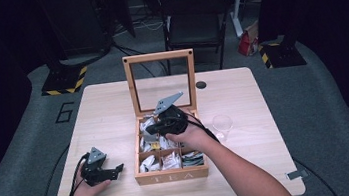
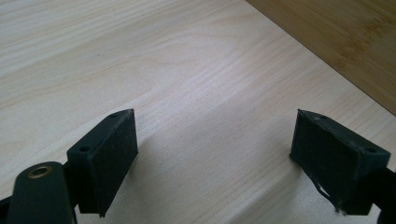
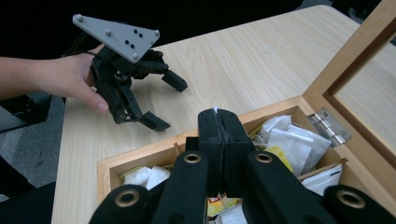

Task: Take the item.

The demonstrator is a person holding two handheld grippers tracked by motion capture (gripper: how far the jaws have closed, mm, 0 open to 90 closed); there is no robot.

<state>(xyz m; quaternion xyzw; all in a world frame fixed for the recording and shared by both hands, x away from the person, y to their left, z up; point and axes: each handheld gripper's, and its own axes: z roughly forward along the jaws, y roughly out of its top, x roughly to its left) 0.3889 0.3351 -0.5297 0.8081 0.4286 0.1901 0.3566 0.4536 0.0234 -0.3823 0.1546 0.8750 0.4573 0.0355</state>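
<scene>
Pale wood table [image 1: 103, 106] on grey floor; tea box [image 1: 172, 175] centre, lid [image 1: 161, 82] up at 12 o'clock. Right gripper [image 3: 218, 122] pinches a thin white sliver over the box; left gripper [image 2: 215, 154] gapes wide at 8 o'clock, bare wood around it.

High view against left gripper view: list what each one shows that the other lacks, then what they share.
High view alone: the open tea box with its sachets, the right gripper above them, a clear cup, a folding chair behind. Left gripper view alone: the left gripper seen close, jaws wide apart with nothing between them. Shared: the pale wooden table and the box's outer wall.
</scene>
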